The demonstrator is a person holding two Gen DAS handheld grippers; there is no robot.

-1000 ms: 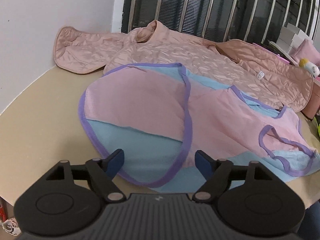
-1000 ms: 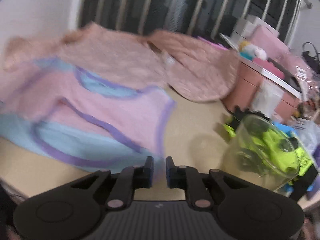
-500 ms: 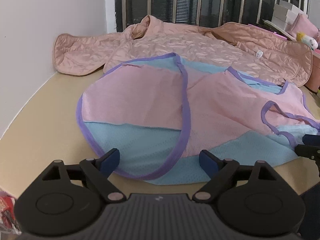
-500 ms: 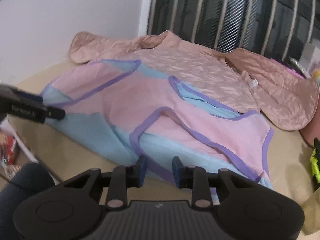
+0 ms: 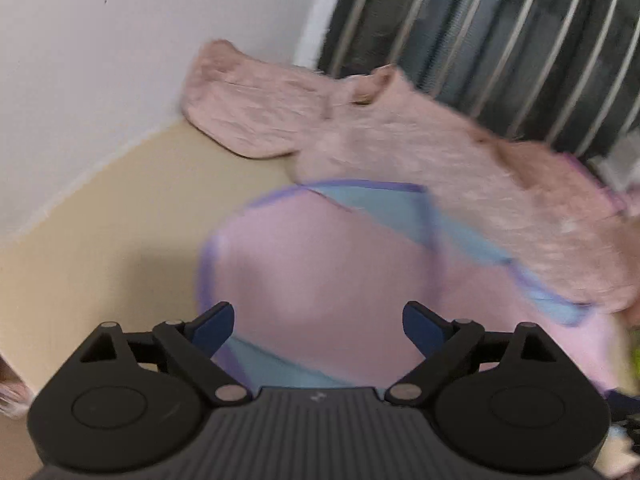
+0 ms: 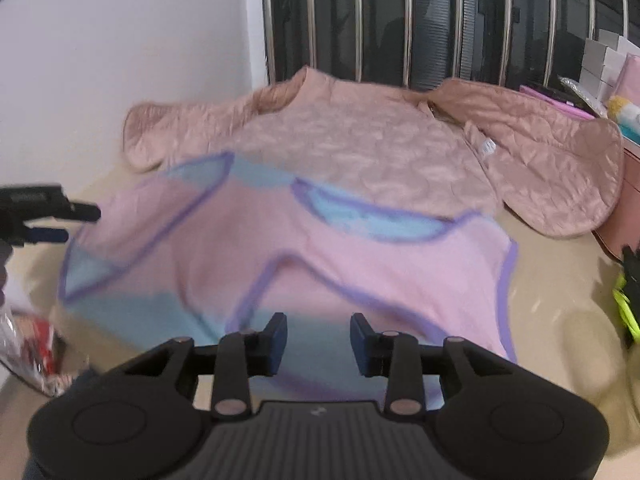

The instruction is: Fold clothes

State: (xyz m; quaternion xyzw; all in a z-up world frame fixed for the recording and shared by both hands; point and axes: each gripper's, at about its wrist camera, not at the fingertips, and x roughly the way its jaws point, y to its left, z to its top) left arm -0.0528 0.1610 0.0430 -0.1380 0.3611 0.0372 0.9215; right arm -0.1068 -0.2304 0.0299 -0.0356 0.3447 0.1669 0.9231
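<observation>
A pink and light-blue top with purple trim [image 5: 320, 268] [image 6: 320, 252] lies spread flat on the beige table. Behind it lies a quilted pink jacket [image 5: 400, 136] [image 6: 380, 140]. My left gripper [image 5: 318, 320] hovers over the top's near left part, its jaws wide and still opening, nothing gripped. My right gripper [image 6: 318, 338] hangs above the top's near hem, its jaws partly apart and opening, no cloth pinched. The left gripper's fingers [image 6: 60, 216] show at the left edge of the right wrist view. Both views are blurred.
A white wall [image 5: 100, 60] bounds the table at left and a barred dark window [image 6: 440, 20] at the back. Pink boxes and soft items [image 6: 616, 92] stand at the right. A yellow-green object [image 6: 626, 304] sits at the right edge. A red packet [image 6: 36, 344] lies low left.
Both grippers' jaws have widened. The left gripper has come closer over the top's left part and rolled. The right gripper swung left, away from the clear container, to face the top.
</observation>
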